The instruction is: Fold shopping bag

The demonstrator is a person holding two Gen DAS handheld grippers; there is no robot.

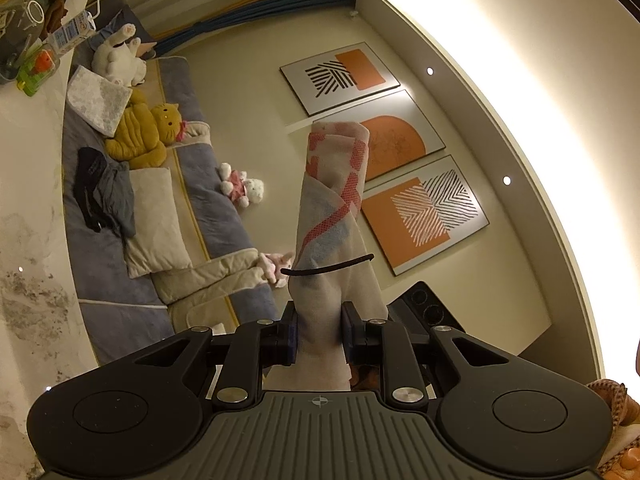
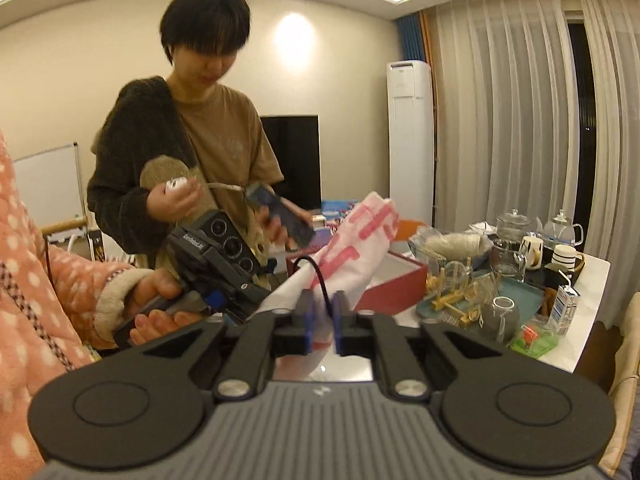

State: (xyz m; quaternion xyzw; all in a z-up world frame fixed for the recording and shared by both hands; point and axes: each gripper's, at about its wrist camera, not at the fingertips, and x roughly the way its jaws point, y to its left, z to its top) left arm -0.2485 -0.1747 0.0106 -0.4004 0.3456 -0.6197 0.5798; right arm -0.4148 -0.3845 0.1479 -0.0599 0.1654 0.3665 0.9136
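Observation:
The shopping bag, white with pink and blue print, is rolled into a tight tube. My left gripper is shut on its lower end and holds it roughly level in the air. A thin black elastic band crosses the roll just above the pads. In the right wrist view the bag sticks out to the upper right. The black band loops off it and runs down between the blue pads of my right gripper, which is shut on the band. A hand in a pink dotted sleeve holds the left gripper.
A second person in a brown shirt stands close behind with a phone. A red box sits under the bag. The table holds glassware, mugs and a milk carton. A sofa with plush toys lies beyond.

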